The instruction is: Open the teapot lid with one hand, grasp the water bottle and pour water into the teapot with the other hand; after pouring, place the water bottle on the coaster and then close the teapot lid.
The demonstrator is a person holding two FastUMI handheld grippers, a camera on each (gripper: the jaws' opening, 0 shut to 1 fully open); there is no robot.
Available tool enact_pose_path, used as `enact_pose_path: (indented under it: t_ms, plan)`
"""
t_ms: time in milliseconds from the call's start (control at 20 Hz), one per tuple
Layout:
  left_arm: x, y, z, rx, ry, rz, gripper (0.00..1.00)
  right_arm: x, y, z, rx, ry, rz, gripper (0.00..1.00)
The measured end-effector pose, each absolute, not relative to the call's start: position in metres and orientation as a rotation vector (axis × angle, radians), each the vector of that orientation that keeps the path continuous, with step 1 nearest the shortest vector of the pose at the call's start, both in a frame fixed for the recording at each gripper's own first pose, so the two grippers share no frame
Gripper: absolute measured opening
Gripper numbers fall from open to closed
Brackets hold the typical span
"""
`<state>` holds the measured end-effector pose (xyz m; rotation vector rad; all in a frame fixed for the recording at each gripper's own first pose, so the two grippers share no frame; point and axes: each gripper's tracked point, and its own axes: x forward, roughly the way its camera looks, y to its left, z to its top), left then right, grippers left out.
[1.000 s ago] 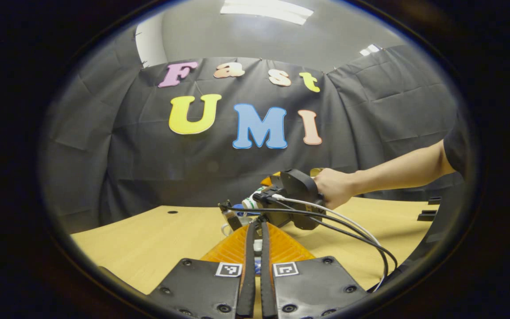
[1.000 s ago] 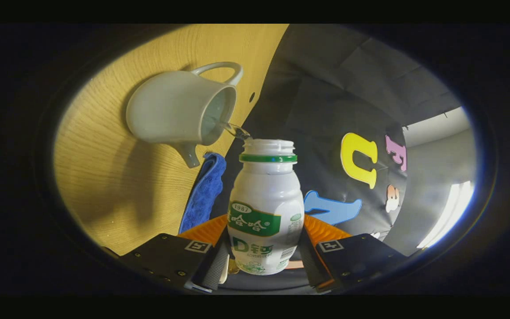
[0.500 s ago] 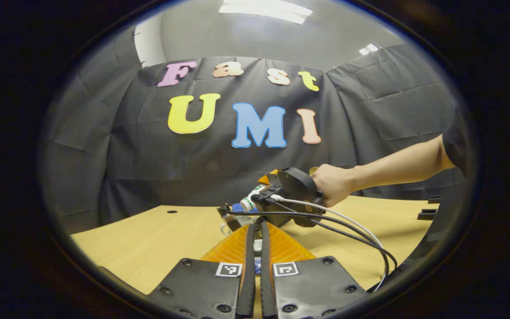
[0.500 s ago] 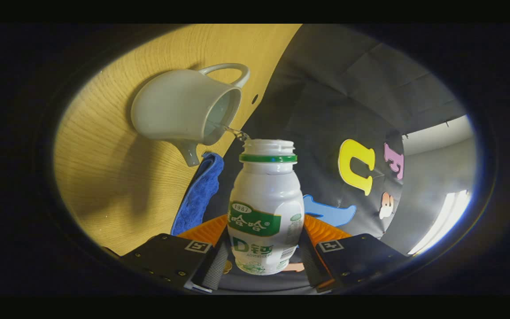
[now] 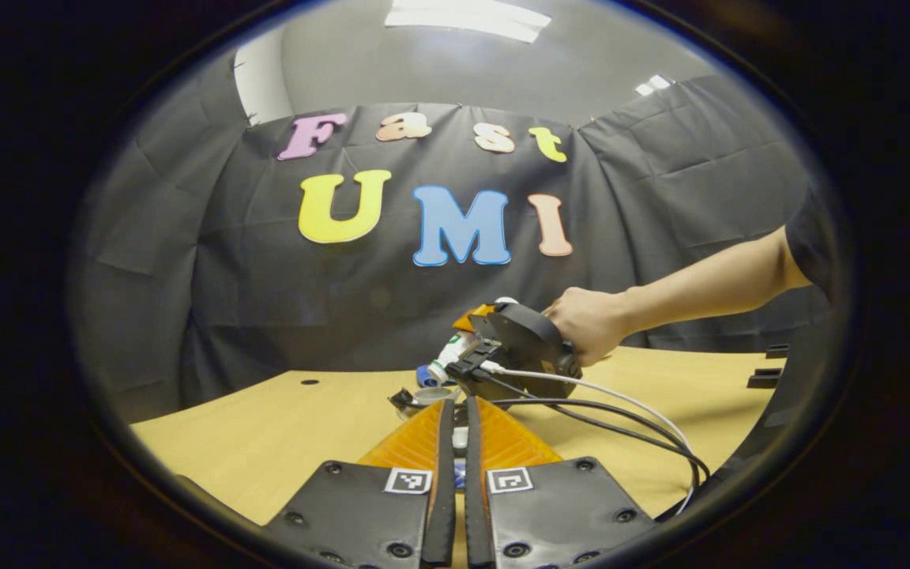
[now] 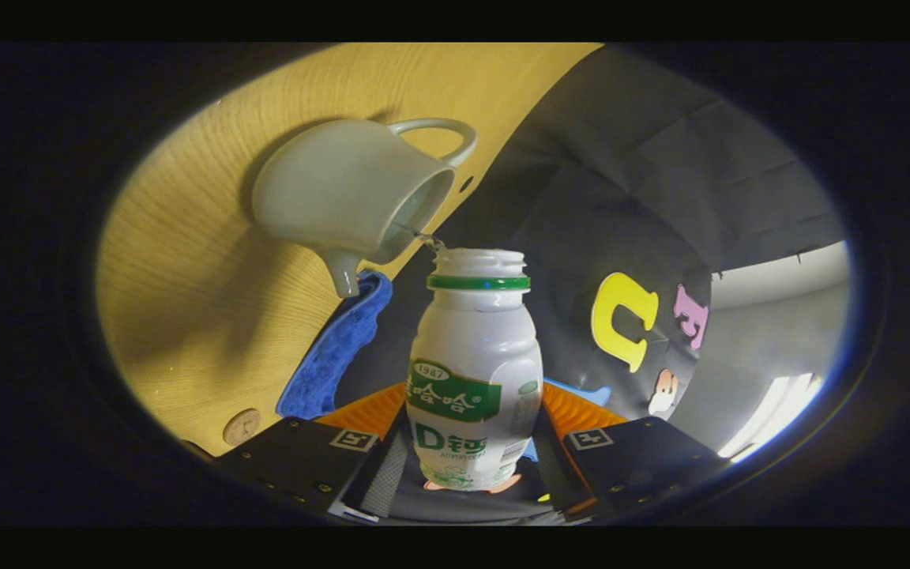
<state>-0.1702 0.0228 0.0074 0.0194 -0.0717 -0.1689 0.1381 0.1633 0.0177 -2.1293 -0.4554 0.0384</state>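
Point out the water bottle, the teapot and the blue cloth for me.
water bottle (image 6: pixel 475 371), right gripper view, on its white body.
teapot (image 6: pixel 336 194), right gripper view, on its side wall.
blue cloth (image 6: pixel 332 352), right gripper view, on its middle.

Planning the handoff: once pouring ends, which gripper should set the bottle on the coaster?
Right: its fingers already clamp the bottle, tilted at the teapot. The left gripper is shut.
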Motion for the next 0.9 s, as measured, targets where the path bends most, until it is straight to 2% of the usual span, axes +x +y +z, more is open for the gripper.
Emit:
enact_pose_path:
  t_ms: [50,100,150,400,450,900]
  plan:
    - [-0.1708,0.0232,0.0095,0.022,-0.075,-0.169,0.12,0.1356,0.1643,0.0162,-2.141,-0.462,0.035,0.72]
    - [-0.1712,0.0231,0.0094,0.025,-0.078,-0.168,0.15,0.1344,0.1660,0.0149,-2.154,-0.470,0.035,0.72]
    - [-0.1724,0.0237,0.0112,0.029,-0.083,-0.167,0.12,0.1328,0.1667,0.0134,-2.169,-0.476,0.039,0.72]
    - [-0.1729,0.0231,0.0127,0.038,-0.093,-0.167,0.12,0.1317,0.1677,0.0140,-2.192,-0.488,0.044,0.72]
    - [-0.1728,0.0226,0.0132,0.039,-0.093,-0.168,0.15,0.1314,0.1679,0.0154,-2.196,-0.491,0.043,0.72]
    - [-0.1727,0.0218,0.0108,0.042,-0.090,-0.170,0.12,0.1336,0.1662,0.0189,-2.166,-0.487,0.058,0.72]
